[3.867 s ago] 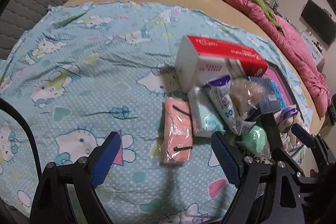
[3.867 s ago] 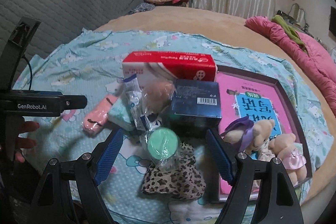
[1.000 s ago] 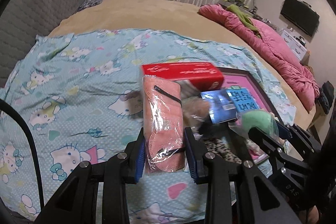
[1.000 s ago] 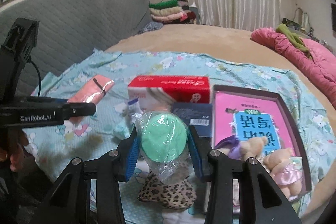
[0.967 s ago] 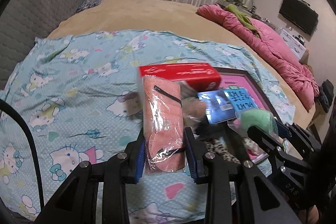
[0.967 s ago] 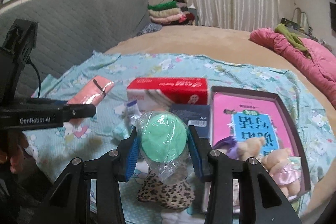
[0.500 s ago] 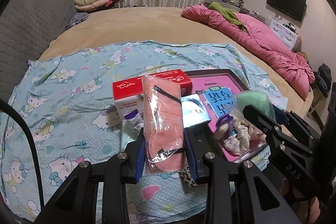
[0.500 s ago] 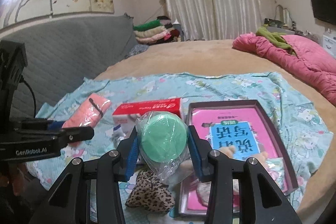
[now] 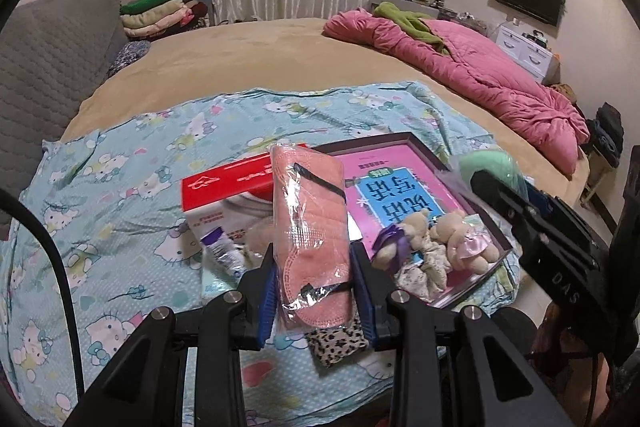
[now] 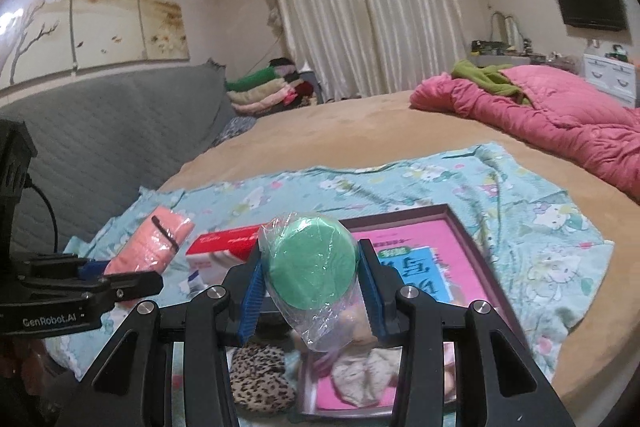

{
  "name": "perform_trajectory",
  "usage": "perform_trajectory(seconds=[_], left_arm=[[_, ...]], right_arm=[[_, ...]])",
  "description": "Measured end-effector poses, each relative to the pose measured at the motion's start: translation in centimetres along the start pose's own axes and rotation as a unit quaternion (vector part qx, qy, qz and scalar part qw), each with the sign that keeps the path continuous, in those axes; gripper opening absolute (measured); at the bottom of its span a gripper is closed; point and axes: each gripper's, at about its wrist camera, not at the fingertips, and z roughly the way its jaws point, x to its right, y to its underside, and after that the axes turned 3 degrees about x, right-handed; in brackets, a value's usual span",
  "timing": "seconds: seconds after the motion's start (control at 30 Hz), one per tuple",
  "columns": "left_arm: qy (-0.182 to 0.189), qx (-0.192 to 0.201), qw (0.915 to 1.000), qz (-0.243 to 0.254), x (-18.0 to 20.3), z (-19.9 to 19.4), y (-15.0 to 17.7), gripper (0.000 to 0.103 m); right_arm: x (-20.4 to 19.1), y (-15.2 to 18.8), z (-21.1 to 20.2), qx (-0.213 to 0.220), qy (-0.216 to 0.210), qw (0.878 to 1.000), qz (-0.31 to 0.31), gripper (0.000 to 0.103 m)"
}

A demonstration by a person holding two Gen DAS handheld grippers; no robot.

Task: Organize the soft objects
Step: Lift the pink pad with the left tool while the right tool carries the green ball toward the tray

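- The left gripper (image 9: 316, 291) is clamped on a pink face mask in a clear wrapper (image 9: 310, 219), blue pads pressed to both its sides; the pack stands upright, lifted above the bed
- The right gripper (image 10: 310, 285) is closed on a green round sponge in a plastic bag (image 10: 312, 265), held in the air over the near corner of the tray
- A cartoon-cat sheet (image 9: 120, 163) is spread on the bed, with the other things on it
- A dark-framed tray with a pink book (image 9: 404, 183) lies on the sheet; small plush bears (image 9: 444, 239) sit at its near end
- A red and white tissue box (image 9: 224, 191) lies just left of the tray, a white tube with a purple cap (image 9: 220, 249) in front of it
- A leopard-print pouch (image 10: 260, 373) lies below the grippers, by the tray's near edge
- A pink quilt (image 10: 560, 111) is bunched at the far right of the bed
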Motion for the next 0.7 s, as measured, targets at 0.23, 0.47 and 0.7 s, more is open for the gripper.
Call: perform_trajectory(seconds=[0.23,0.47,0.7], left_arm=[[0.021,-0.004,0.9996,0.018,2.4,1.0,-0.7,0.034],[0.050,-0.029,0.9974,0.042,5.8,3.2,-0.2,0.034],[0.073,-0.072,0.9928,0.062,8.7,6.5,1.2,0.034]], right_arm=[[3.1,-0.6,-1.0,0.019,0.031,0.999,0.028,0.044],[6.4,-0.7,-1.8,0.031,0.060,0.996,0.061,0.044],[8.8,-0.6,-2.4,0.038,0.081,0.993,0.082,0.044]])
